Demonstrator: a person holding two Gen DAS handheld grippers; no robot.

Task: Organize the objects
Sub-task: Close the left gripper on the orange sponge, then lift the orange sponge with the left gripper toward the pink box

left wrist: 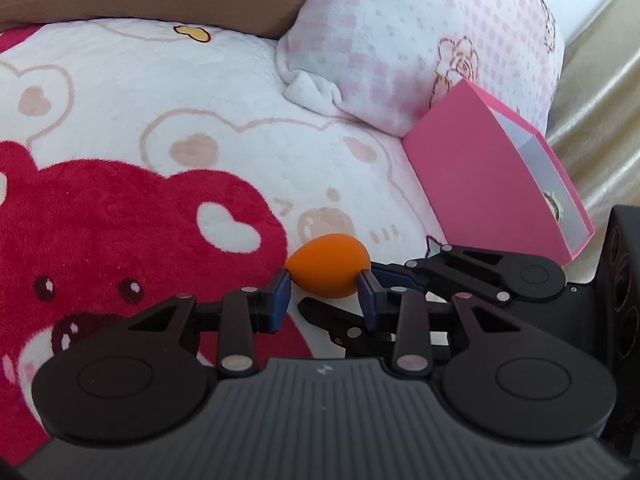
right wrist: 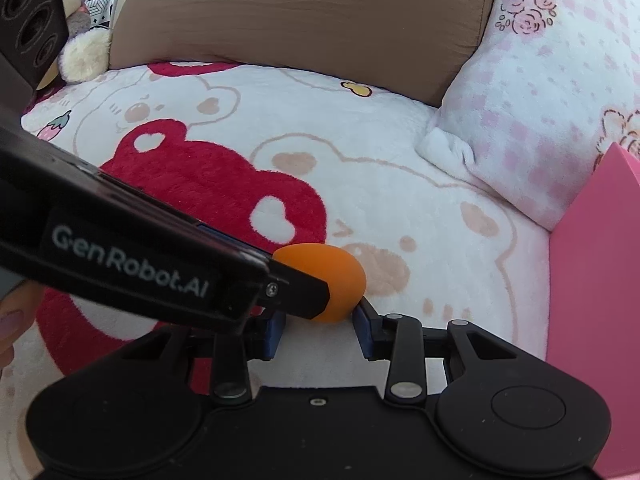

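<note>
A: Where's the small orange egg-shaped sponge (left wrist: 327, 266)?
B: On the red-and-white plush bear blanket (left wrist: 160, 152), pinched by the left gripper (left wrist: 325, 294).
A: And the right gripper (right wrist: 318, 326)?
B: Spread; its left pad's hidden.

orange egg-shaped sponge (left wrist: 328, 267) (right wrist: 332, 280) lying on side on plush blanket; pink open-topped box (left wrist: 496, 184) (right wrist: 596, 272) well right, tilted.

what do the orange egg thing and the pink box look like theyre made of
Orange egg-shaped sponge: looks like soft matte foam, with no shine or highlights and a fine, even surface; rubber is possible too.
Pink box: looks like rigid matte cardboard, with flat panels, sharp folded edges and a pale, plain inner lining.
</note>
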